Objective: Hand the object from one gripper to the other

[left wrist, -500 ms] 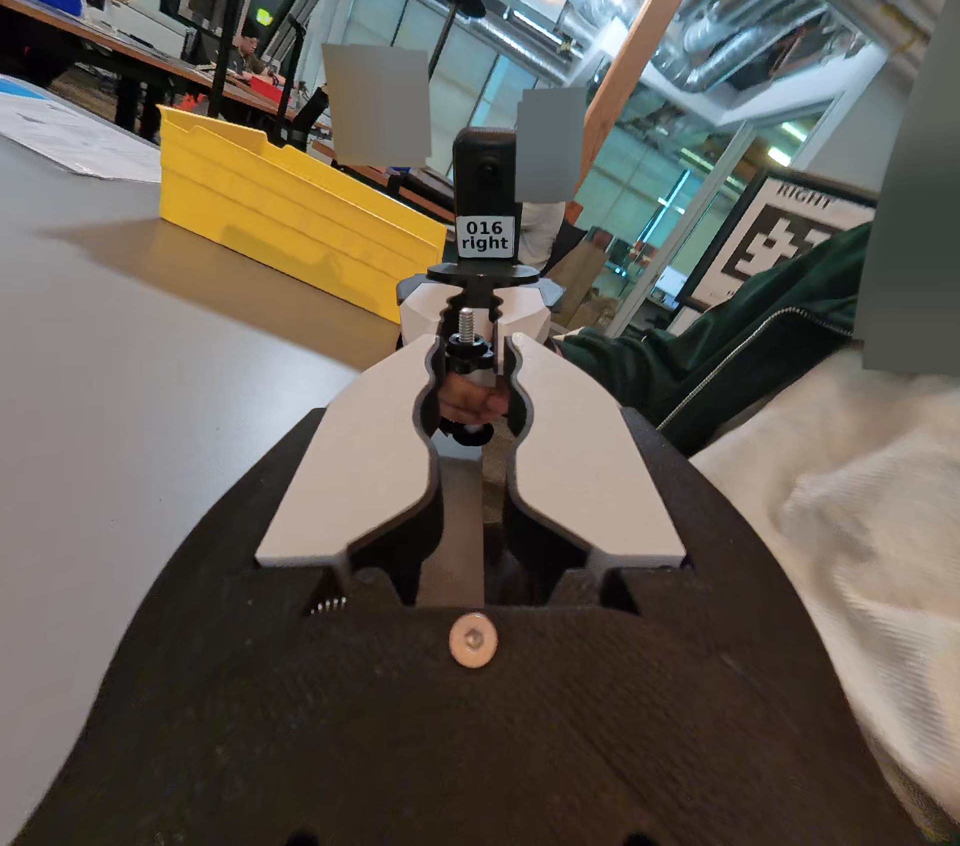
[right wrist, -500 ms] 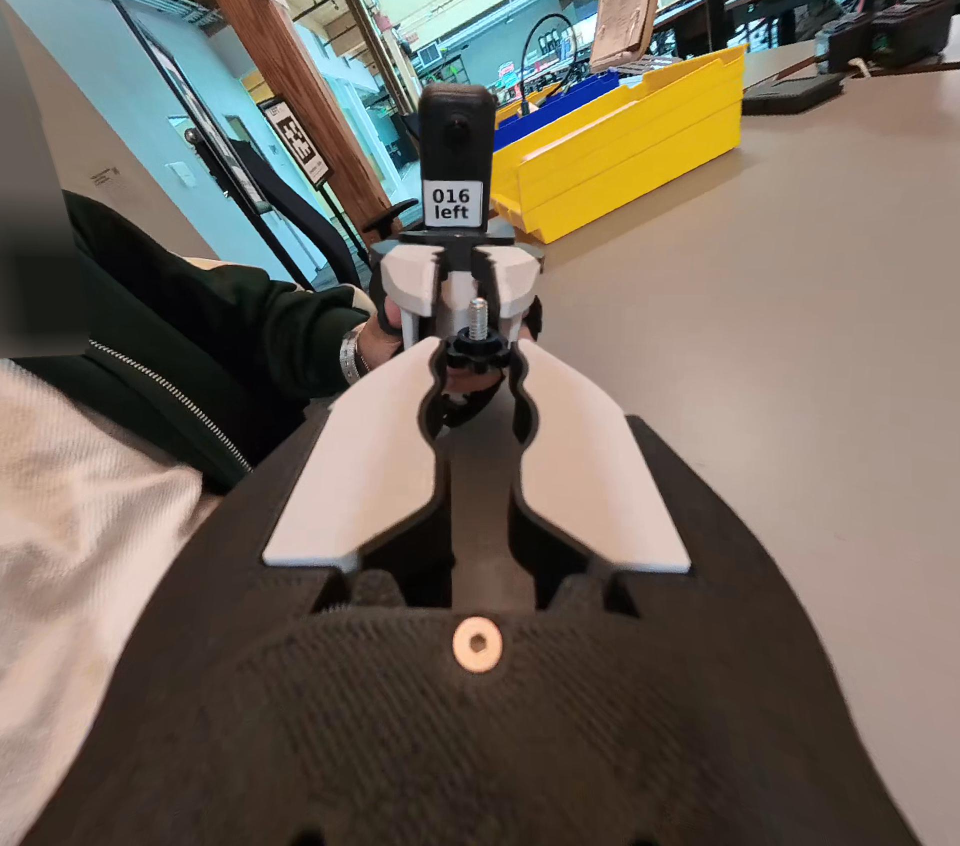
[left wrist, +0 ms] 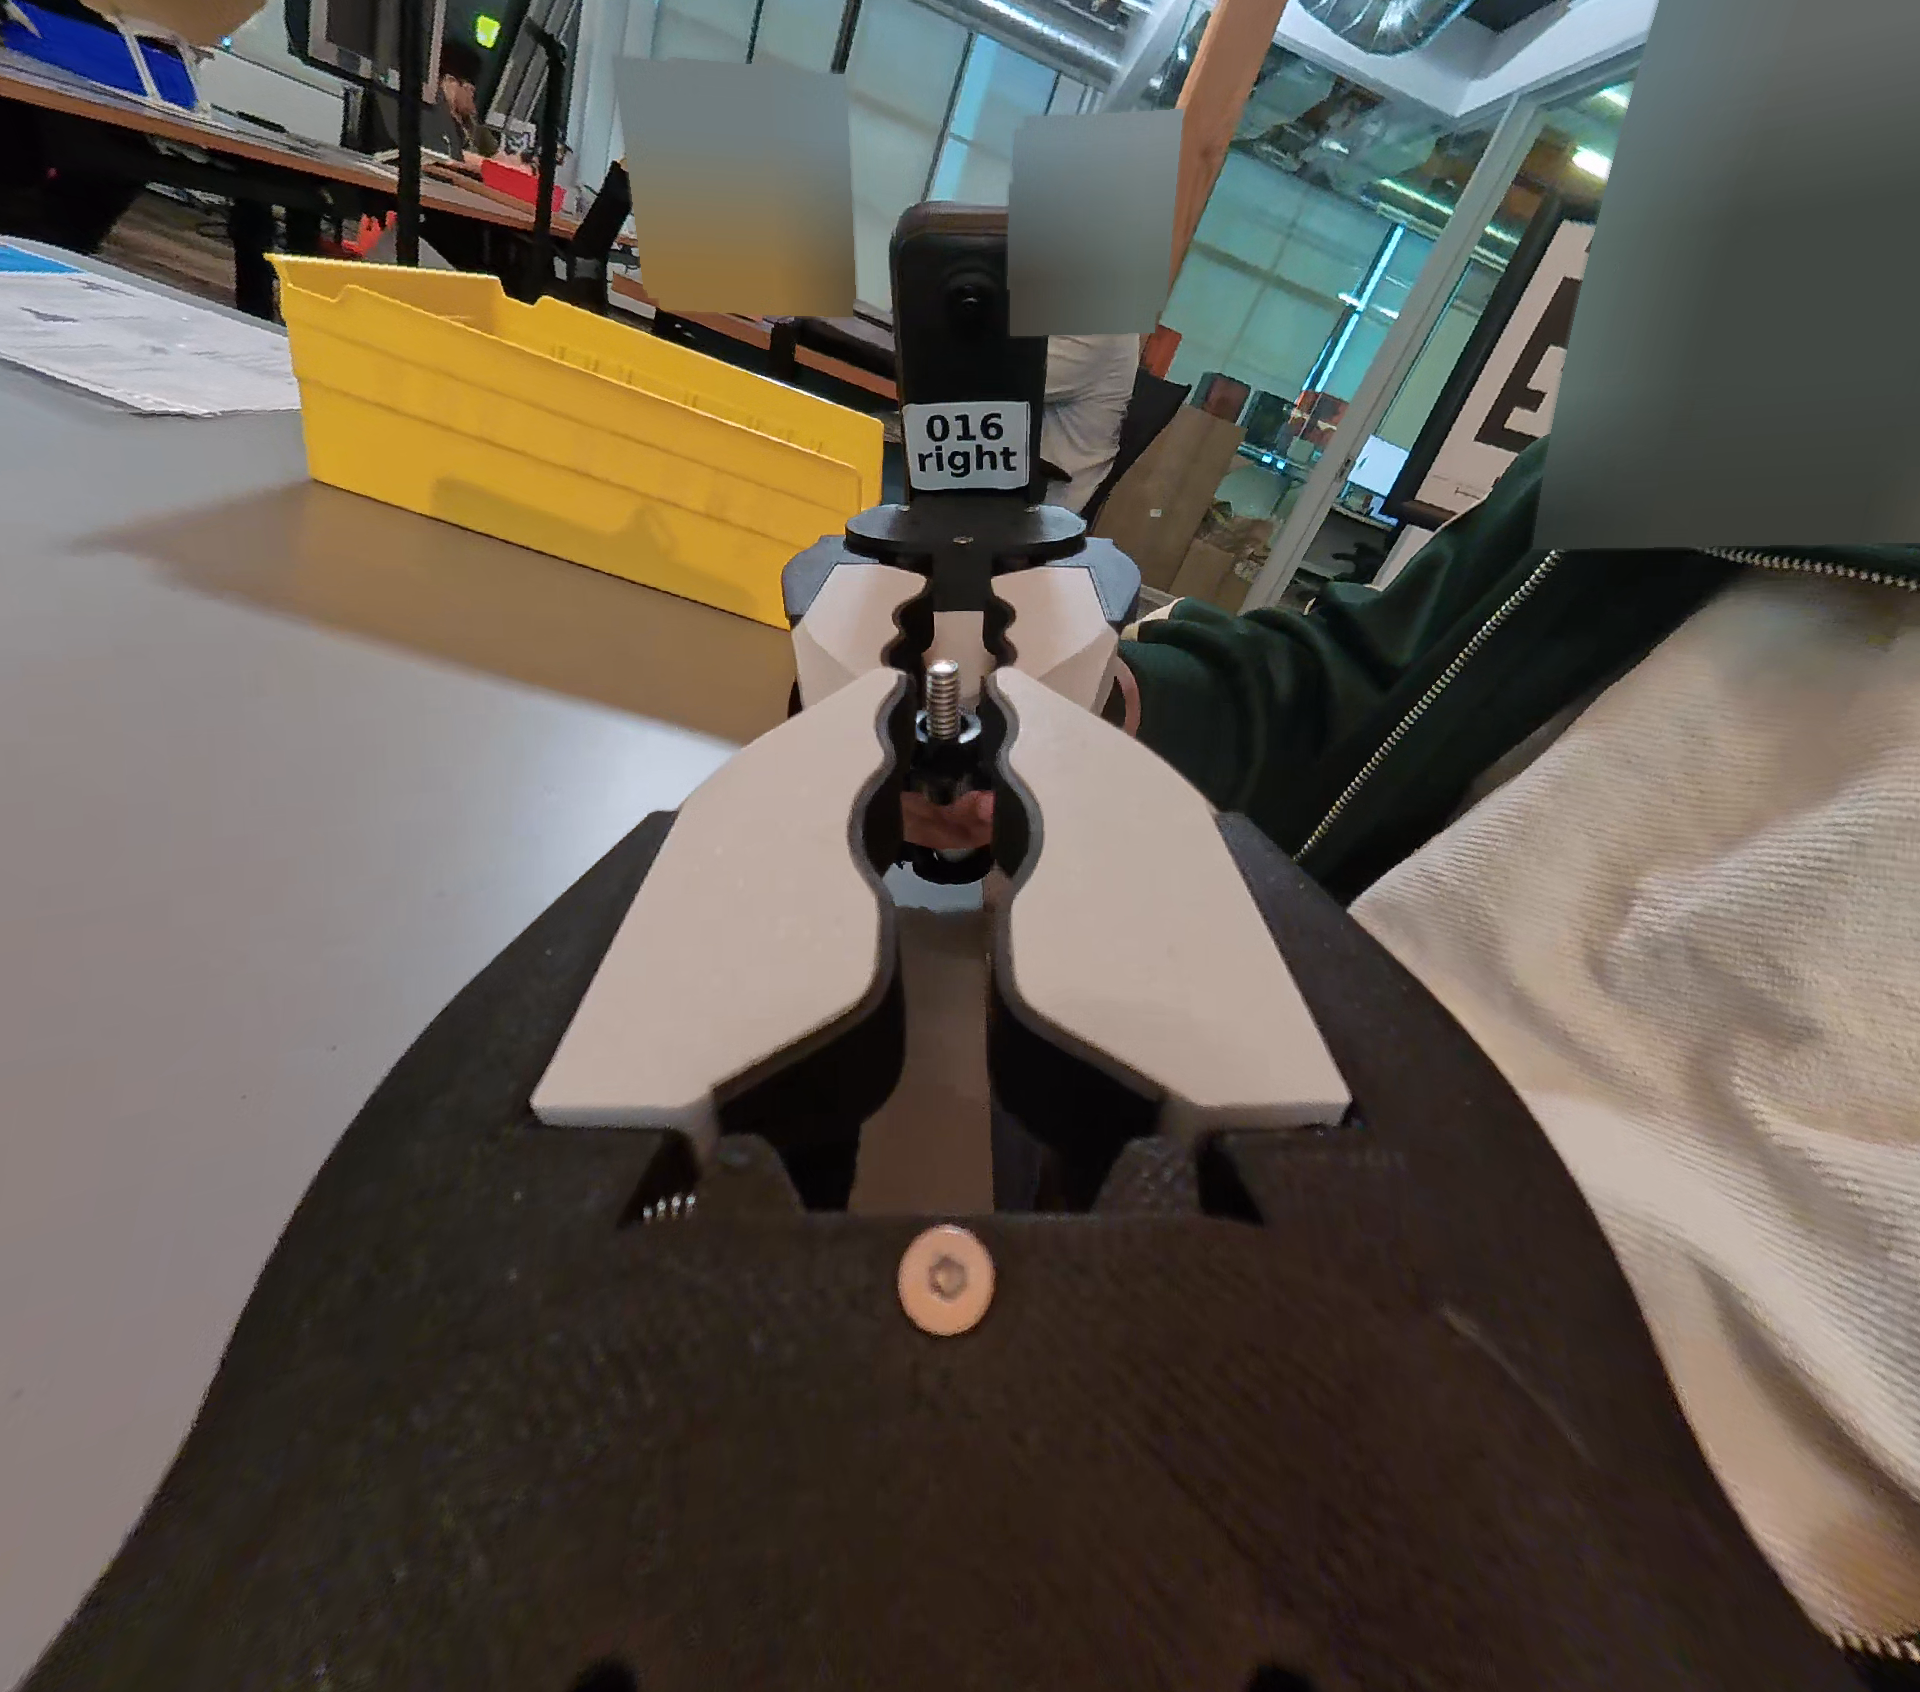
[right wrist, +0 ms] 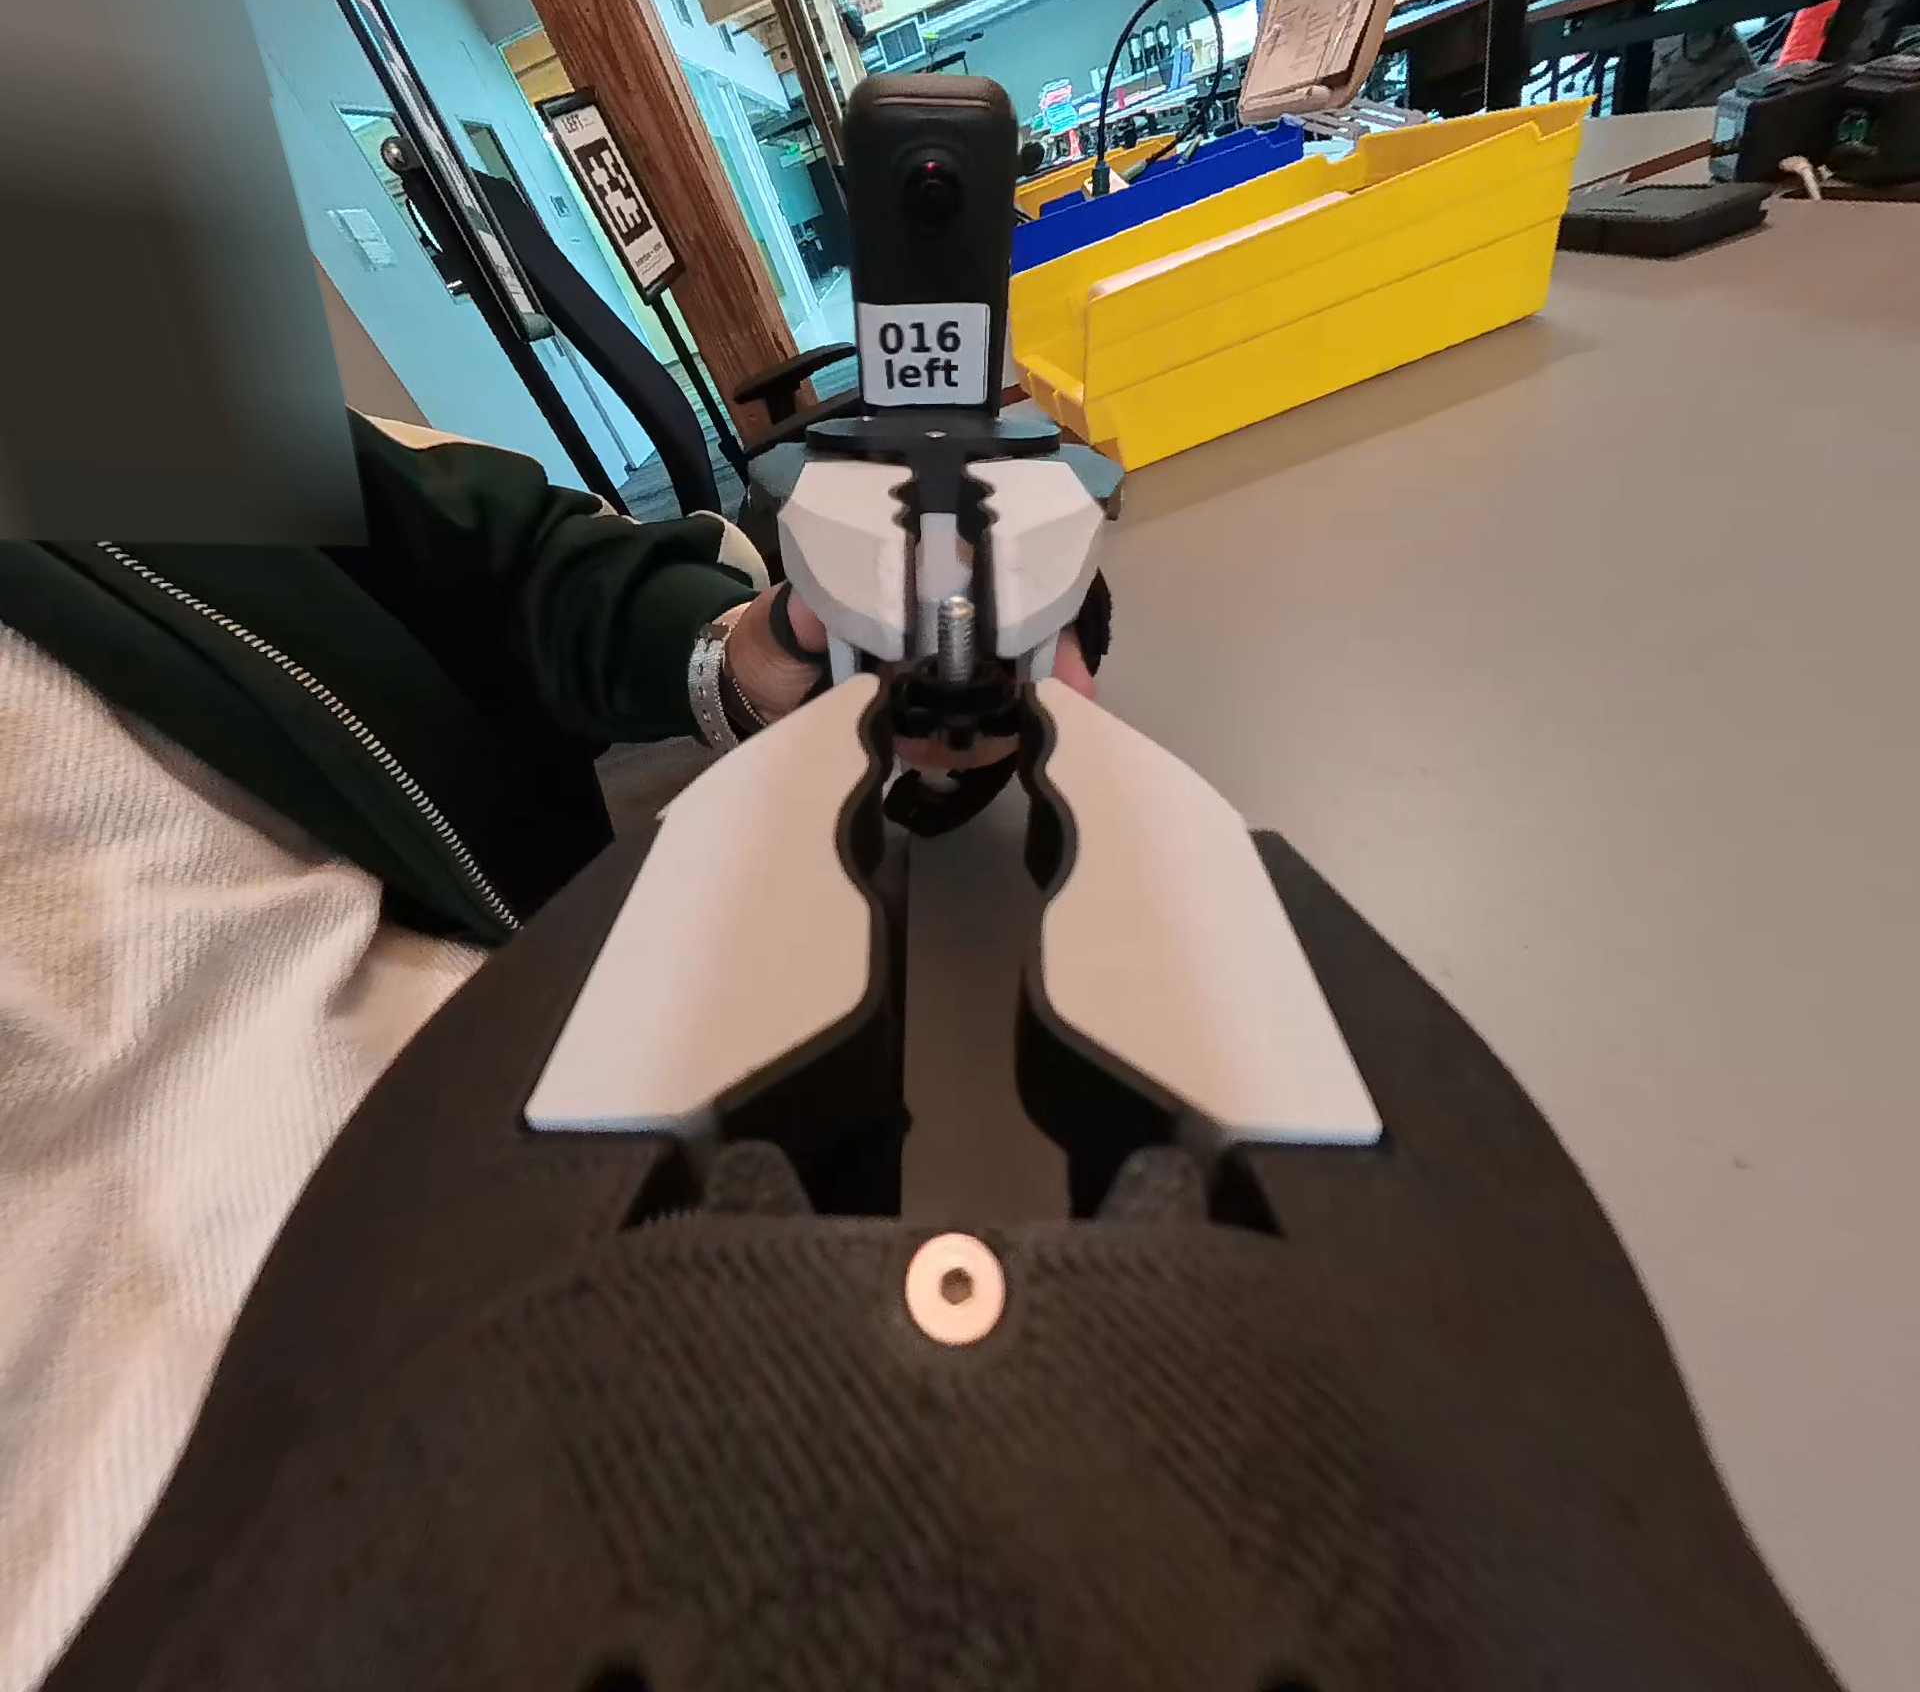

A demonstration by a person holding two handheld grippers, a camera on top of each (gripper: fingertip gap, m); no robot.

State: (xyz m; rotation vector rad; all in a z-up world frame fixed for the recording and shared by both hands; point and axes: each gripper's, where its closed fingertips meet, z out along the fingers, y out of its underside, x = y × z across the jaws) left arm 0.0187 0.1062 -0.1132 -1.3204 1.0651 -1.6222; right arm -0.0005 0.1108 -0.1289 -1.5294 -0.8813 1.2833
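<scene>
- Left gripper (left wrist: 943,743) is pinching the black knob with upright threaded stud (left wrist: 941,697) at twelve o'clock.
- Right gripper (right wrist: 956,712) is closing narrowly around it; whether it grips, I cannot tell.
- Release is seemingly pending.

Left wrist view: sits on the left gripper (left wrist: 943,707), low over the grey table (left wrist: 260,811), looking forward along its two white fingers (left wrist: 758,925).
Facing: toward the right gripper (left wrist: 951,624), head-on and very near, with a yellow bin (left wrist: 540,406) behind it to the left.
Right wrist view: sits on the right gripper (right wrist: 951,707), looking forward along its own fingers (right wrist: 727,915) at the left gripper (right wrist: 940,562), just as close.
Shared: both views meet nose to nose at a small bolt (left wrist: 942,697) (right wrist: 954,634) upright between the tips; both also catch the table (right wrist: 1507,707), the bin (right wrist: 1299,292) and a person's dark green sleeve (left wrist: 1299,707) (right wrist: 520,582).
</scene>
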